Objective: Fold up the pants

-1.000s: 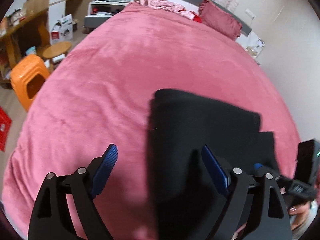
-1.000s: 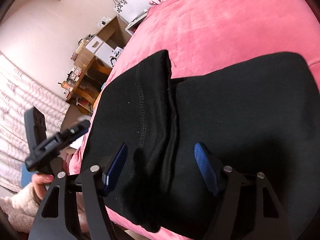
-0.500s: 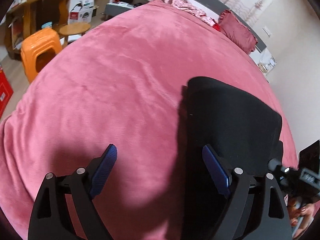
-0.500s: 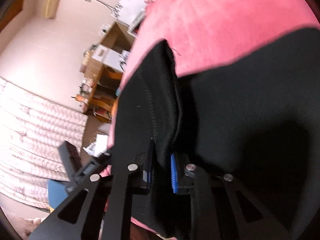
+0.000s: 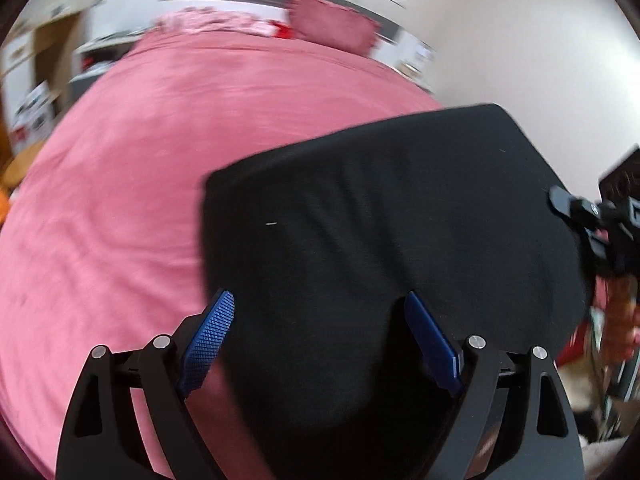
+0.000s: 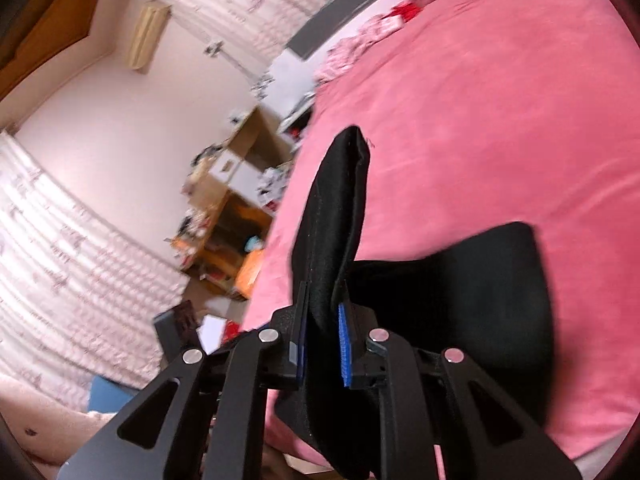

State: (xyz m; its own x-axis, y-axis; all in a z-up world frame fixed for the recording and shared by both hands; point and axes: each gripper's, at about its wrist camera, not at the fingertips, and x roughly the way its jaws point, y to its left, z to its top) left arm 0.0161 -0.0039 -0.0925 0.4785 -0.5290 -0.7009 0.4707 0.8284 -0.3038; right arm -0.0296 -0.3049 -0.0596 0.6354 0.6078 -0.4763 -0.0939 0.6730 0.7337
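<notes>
Black pants [image 6: 340, 216] pinched at near bed edge by right gripper [image 6: 322, 344], fold lifted upright. Left gripper [image 5: 316, 336] spread wide above pants, gripping nothing. Risk: thick fold slips from pinch, layers slide off edge. Beyond pants, pink bed [image 5: 160, 152] bare toward pillow [image 5: 332, 20].

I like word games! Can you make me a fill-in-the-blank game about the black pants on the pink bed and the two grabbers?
1. The right gripper is shut on the black ____.
2. The left gripper has its jaws ____, with nothing pinched between them.
3. The pants lie on a bed cover whose color is ____.
4. The pads on the gripper fingers are colored ____.

Missing words: pants, open, pink, blue
</notes>
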